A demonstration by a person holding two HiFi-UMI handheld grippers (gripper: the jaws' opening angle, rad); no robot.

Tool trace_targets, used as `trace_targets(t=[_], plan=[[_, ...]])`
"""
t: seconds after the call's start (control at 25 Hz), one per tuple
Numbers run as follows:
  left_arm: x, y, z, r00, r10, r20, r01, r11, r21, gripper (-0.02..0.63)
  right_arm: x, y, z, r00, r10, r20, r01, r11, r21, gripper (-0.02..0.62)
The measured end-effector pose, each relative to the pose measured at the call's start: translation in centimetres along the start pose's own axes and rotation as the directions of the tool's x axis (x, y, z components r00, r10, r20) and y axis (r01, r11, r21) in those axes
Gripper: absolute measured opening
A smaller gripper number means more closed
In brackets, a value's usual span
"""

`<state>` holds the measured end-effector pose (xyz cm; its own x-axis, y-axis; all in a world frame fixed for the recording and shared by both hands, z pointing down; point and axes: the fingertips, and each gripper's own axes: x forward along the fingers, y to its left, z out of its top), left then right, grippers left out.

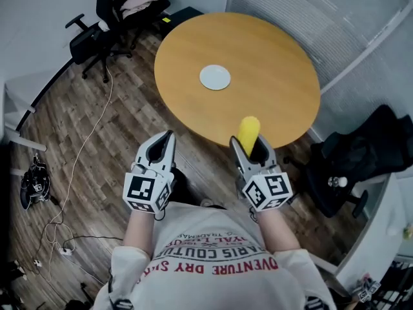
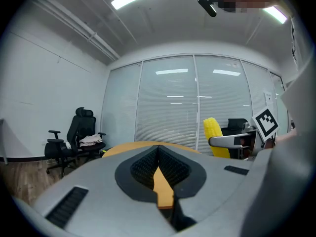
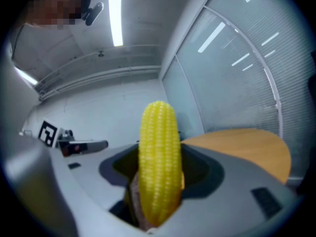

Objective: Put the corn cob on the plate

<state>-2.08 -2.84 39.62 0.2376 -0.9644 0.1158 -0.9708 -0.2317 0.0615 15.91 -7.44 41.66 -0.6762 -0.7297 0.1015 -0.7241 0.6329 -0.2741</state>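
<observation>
My right gripper (image 1: pixel 253 146) is shut on a yellow corn cob (image 1: pixel 248 132), which sticks out past the jaws over the near edge of the round wooden table (image 1: pixel 271 50). The right gripper view shows the corn cob (image 3: pixel 159 162) upright between the jaws, filling the middle. A small white plate (image 1: pixel 215 77) lies near the table's middle, well ahead of both grippers. My left gripper (image 1: pixel 165 144) is shut and holds nothing, off the table's near left edge. The left gripper view shows the corn cob (image 2: pixel 216 137) at the right.
Black office chairs (image 1: pixel 113 18) stand at the far left, one with clothes on it. Another black chair (image 1: pixel 361 163) is at the right by a glass wall with blinds (image 1: pixel 322 11). Cables (image 1: pixel 71 173) run over the wooden floor at the left.
</observation>
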Motion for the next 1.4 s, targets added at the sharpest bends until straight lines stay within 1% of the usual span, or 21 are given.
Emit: trace_targets(t=[0.12, 0.24, 0.48, 0.64, 0.76, 1.0, 1.08, 1.2, 1.4], plan=[[2.9, 1.2, -0.3, 0.999, -0.038, -0.008, 0.038, 0.999, 0.005, 0.034, 2.3, -1.0, -0.1, 1.000, -0.025, -0.006, 0.025, 1.000, 0.004, 0.267], [6.1, 3.4, -0.1, 0.996, -0.083, -0.017, 0.083, 0.996, 0.016, 0.034, 5.5, -1.9, -0.1, 0.998, -0.059, 0.001, 0.059, 0.998, 0.015, 0.267], [13.6, 9.1, 1.4, 0.979, -0.203, -0.029, 0.203, 0.979, 0.027, 0.034, 12.5, -3.7, 0.7, 0.982, -0.186, 0.014, 0.185, 0.981, 0.056, 0.267], [18.8, 13.3, 2.7, 0.957, -0.288, -0.044, 0.290, 0.957, 0.035, 0.034, 17.5, -4.3, 1.4, 0.962, -0.271, 0.016, 0.269, 0.960, 0.081, 0.267], [22.3, 16.1, 3.4, 0.936, -0.346, -0.056, 0.348, 0.937, 0.034, 0.034, 20.7, -4.9, 1.5, 0.942, -0.336, 0.008, 0.333, 0.937, 0.104, 0.267], [27.4, 19.1, 3.2, 0.887, -0.452, -0.092, 0.456, 0.889, 0.030, 0.034, 25.2, -6.9, 0.5, 0.895, -0.444, -0.032, 0.443, 0.881, 0.167, 0.267], [28.7, 19.8, 2.8, 0.877, -0.469, -0.101, 0.473, 0.881, 0.017, 0.034, 26.3, -7.4, -0.2, 0.885, -0.462, -0.060, 0.465, 0.868, 0.174, 0.267], [30.1, 20.1, 1.8, 0.869, -0.480, -0.121, 0.483, 0.876, -0.009, 0.034, 27.5, -8.4, -1.6, 0.875, -0.471, -0.116, 0.484, 0.857, 0.174, 0.267], [32.5, 20.5, -0.9, 0.865, -0.474, -0.164, 0.476, 0.879, -0.032, 0.034, 29.3, -11.0, -4.4, 0.860, -0.468, -0.204, 0.499, 0.853, 0.150, 0.267]])
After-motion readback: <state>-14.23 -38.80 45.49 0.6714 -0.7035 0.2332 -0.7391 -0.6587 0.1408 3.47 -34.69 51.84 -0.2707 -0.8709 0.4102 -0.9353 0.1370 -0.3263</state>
